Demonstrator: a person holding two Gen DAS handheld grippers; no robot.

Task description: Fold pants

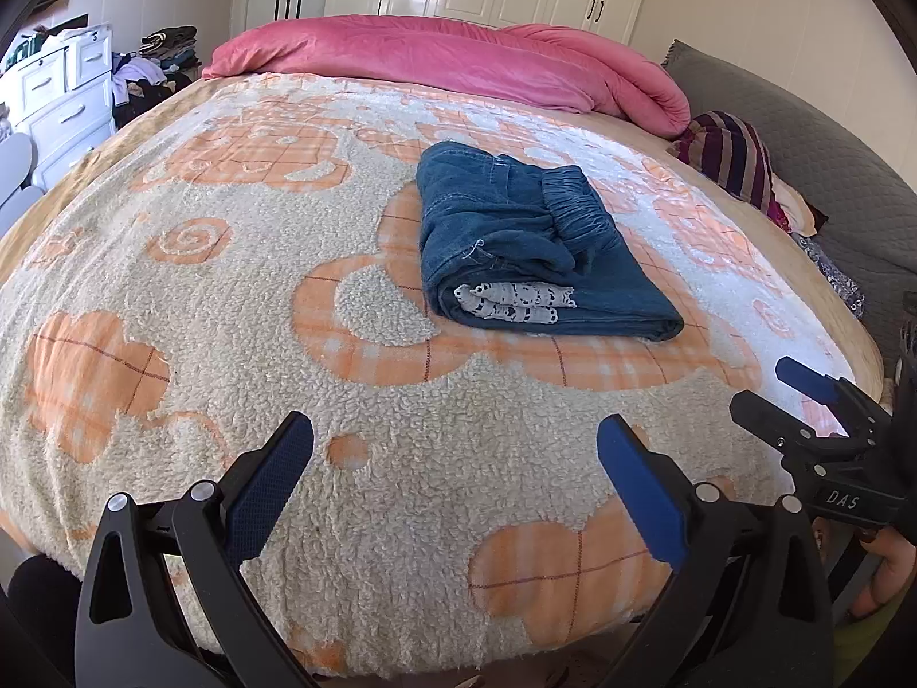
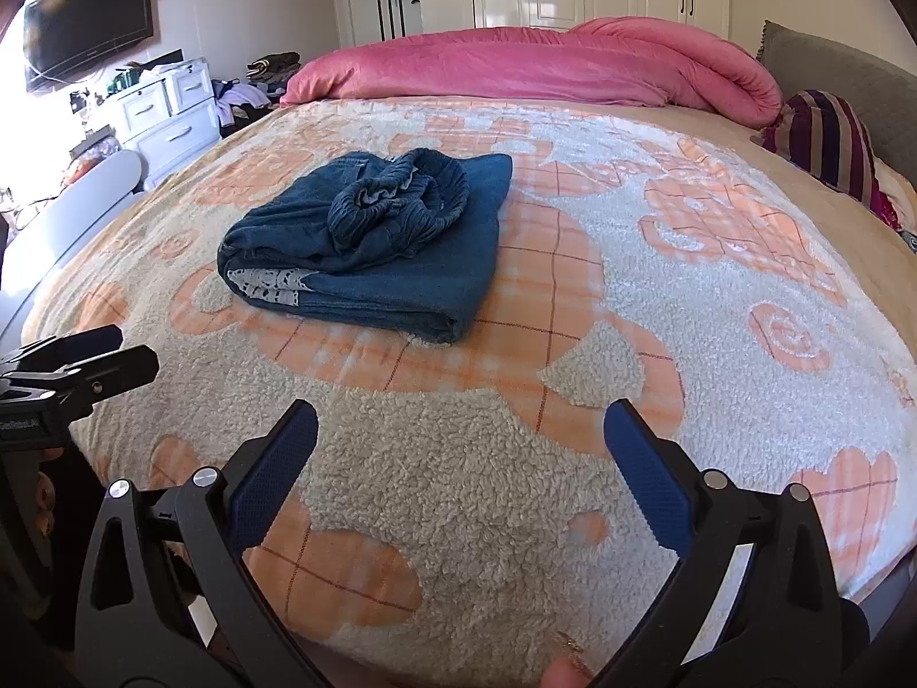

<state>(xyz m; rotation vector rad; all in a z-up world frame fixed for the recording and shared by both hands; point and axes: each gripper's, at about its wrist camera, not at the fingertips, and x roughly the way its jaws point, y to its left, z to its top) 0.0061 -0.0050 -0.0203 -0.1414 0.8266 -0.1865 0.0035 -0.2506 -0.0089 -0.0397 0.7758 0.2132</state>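
Dark blue denim pants (image 1: 533, 246) (image 2: 372, 252) lie folded into a compact bundle in the middle of the bed, with white lace trim showing at the near edge and the elastic waistband bunched on top. My left gripper (image 1: 455, 447) hovers open over the near part of the fleece blanket (image 1: 229, 298), well short of the pants, with nothing between its blue pads. My right gripper (image 2: 461, 436) is likewise open and empty, near the bed's front edge. Each gripper shows in the other's view: the right gripper (image 1: 802, 390) at the right border, the left gripper (image 2: 86, 355) at the left border.
A rolled pink duvet (image 1: 458, 63) (image 2: 533, 66) lies along the bed's far side. A striped pillow (image 1: 728, 155) (image 2: 825, 137) rests by the grey headboard (image 1: 814, 132) at right. White drawers (image 1: 63, 97) and a clothes pile stand left; a TV (image 2: 86, 28) hangs on the wall.
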